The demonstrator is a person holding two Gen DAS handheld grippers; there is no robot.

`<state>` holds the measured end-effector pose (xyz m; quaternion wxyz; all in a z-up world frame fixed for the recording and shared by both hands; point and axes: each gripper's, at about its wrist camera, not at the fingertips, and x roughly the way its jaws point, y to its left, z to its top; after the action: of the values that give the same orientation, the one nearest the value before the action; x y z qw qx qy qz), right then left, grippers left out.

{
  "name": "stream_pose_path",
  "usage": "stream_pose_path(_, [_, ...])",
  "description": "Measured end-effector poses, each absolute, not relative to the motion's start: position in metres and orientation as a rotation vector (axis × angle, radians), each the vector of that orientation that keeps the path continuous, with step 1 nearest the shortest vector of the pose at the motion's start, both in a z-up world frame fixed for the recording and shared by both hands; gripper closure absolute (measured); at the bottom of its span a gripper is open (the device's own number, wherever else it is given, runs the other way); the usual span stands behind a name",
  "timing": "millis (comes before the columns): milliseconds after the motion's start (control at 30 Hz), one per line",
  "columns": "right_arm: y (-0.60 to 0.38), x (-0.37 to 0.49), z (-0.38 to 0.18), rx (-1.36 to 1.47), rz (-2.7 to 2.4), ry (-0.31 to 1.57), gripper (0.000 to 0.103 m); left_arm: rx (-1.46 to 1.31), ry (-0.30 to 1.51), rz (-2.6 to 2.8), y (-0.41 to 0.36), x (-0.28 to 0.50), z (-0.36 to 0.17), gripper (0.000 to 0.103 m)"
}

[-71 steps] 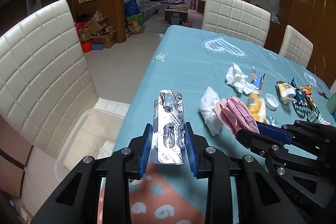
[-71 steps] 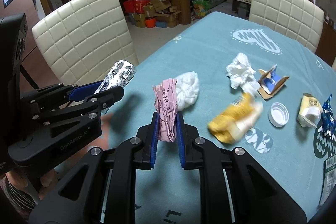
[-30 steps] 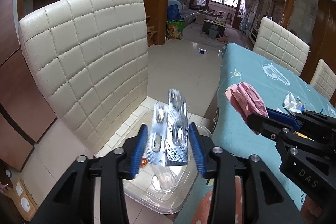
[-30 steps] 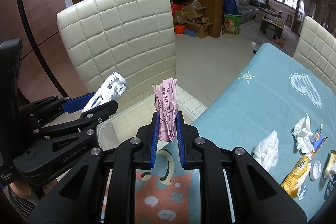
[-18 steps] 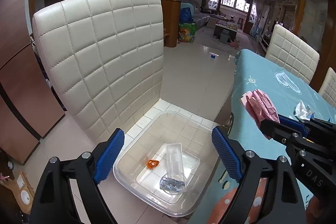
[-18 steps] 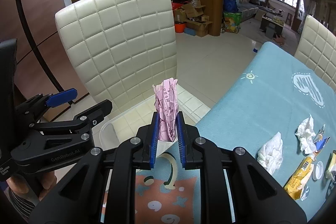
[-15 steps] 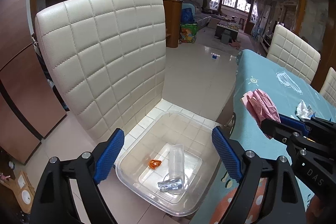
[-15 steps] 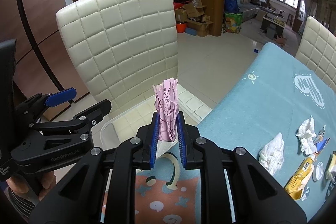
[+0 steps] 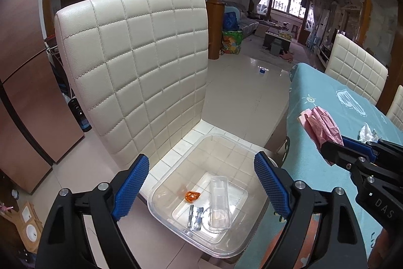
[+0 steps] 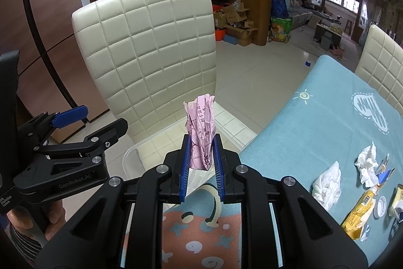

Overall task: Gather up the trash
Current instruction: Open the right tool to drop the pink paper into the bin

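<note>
My left gripper (image 9: 201,183) stands wide open and empty above a clear plastic bin (image 9: 161,208) on the floor beside the table. Inside the bin lie a silver blister pack (image 9: 196,216), a clear plastic tray (image 9: 219,201) and a small orange scrap (image 9: 192,195). My right gripper (image 10: 201,163) is shut on a crumpled pink paper (image 10: 201,132), held upright over the table's corner; the same pink paper (image 9: 322,125) shows at the right of the left wrist view. The left gripper (image 10: 88,122) appears at the left of the right wrist view, open.
A cream quilted chair (image 9: 136,67) stands right behind the bin. The table with the teal cloth (image 10: 314,122) carries white tissues (image 10: 327,183), a yellow wrapper (image 10: 360,208), a white cap (image 10: 380,206) and other scraps at its right. Tiled floor lies beyond.
The left gripper opened and let go of the blister pack, which dropped into the bin. The right gripper kept its hold on the pink paper and barely moved.
</note>
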<state>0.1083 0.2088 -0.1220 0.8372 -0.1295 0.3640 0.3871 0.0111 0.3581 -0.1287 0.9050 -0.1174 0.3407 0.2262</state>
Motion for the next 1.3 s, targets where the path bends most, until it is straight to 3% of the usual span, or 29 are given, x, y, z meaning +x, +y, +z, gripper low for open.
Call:
stream_pose_path(1067, [0.215,0.104,-0.126,-0.278,0.836,0.784,0.080,-0.237,0.694,0.499,0.363,0.002,-0.130,0.020])
stream_pose_path(1133, [0.214,0.104,-0.126,-0.279,0.831,0.778,0.062,-0.238,0.693,0.498,0.363,0.002,-0.130,0.020])
stream_pose_path(1167, [0.213,0.104,-0.126,-0.279,0.826,0.777,0.025,-0.237,0.693,0.499,0.363,0.002,-0.130,0.020])
stream_pose_path(1200, [0.212,0.103,-0.125,-0.273,0.816,0.764,0.010,-0.236,0.692,0.501,0.363,0.002,-0.130,0.020])
stream_pose_path(1300, [0.208,0.096,-0.117,-0.287,0.786,0.679,0.010,-0.236,0.691,0.503,0.363,0.002,-0.131,0.020])
